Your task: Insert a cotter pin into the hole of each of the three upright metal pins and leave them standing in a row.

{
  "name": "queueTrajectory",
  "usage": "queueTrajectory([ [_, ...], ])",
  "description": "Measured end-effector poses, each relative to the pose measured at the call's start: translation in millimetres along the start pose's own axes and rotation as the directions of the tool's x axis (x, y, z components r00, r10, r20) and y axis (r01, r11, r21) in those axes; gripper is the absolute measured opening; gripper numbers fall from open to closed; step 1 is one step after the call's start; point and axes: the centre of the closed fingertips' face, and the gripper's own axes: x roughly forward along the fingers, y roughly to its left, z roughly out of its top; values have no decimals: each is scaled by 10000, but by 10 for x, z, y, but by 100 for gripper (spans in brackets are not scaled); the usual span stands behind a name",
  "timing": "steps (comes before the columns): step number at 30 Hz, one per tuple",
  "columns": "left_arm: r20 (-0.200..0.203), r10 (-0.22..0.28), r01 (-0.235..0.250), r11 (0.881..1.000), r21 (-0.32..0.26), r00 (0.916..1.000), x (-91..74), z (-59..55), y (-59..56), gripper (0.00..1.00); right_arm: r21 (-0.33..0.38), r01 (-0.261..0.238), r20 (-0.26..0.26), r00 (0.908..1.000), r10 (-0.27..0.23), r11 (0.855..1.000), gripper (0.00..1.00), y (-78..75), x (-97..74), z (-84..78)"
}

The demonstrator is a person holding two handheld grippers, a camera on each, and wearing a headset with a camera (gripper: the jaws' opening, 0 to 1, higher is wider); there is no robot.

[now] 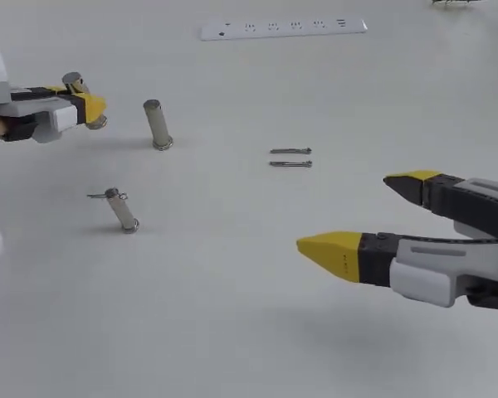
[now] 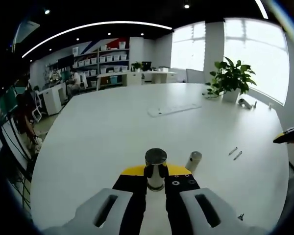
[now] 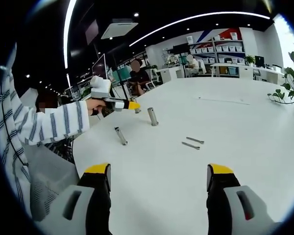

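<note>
metal pins (image 1: 158, 124) (image 1: 123, 211) (image 1: 73, 80): 3 | cotter pins (image 1: 290, 151) (image 1: 290, 164) (image 1: 100, 196): 3 | power strip (image 1: 282, 28): 1 | tongs (image 1: 90, 108) (image 1: 357, 214): 2

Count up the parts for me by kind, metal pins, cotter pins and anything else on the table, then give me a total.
Metal pins: 3, one held by the left gripper, one bare, one already pinned.
Cotter pins: 3, two loose, one fitted.
Power strip: 1.
Total: 7.
</note>
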Motion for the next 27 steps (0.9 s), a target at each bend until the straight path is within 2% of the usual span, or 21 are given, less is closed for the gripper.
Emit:
queueTrajectory([
  [3, 39, 65, -65, 10000, 61, 10000, -131, 25, -13, 9, -45, -100, 31, 9999, 100, 9999, 78, 33, 4, 4],
  [7, 127, 37, -39, 9999, 137, 9999, -315, 59, -90, 9, -125, -209, 55, 9998, 210, 9997, 78, 74, 13, 13],
  [11, 253, -133, 128, 9997, 214, 9996, -452, 105, -210, 9, -195, -324, 144, 9994, 327, 9993, 78, 122, 21, 35],
  [15, 585, -409, 389, 9987, 343, 9974, -610, 205, -397, 9, -275, -414, 129, 9990, 418, 9988, 78, 161, 26, 31],
  [18, 801, -581, 567, 9982, 191, 9951, -683, 267, -507, 9, -312, -456, 164, 9988, 461, 9985, 78, 163, 26, 40],
  [20, 817, -674, 648, 9973, 338, 9944, -679, 288, -526, 9, -355, -472, 203, 9986, 479, 9983, 78, 169, 20, 53],
  [24, 616, -842, 800, 9945, 672, 9945, -668, 297, -590, 9, -440, -500, 205, 9985, 509, 9978, 79, 175, 19, 64],
  [27, 523, -728, 703, 9963, 486, 9960, -671, 312, -645, 9, -473, -511, 195, 9985, 521, 9976, 79, 188, 20, 66],
])
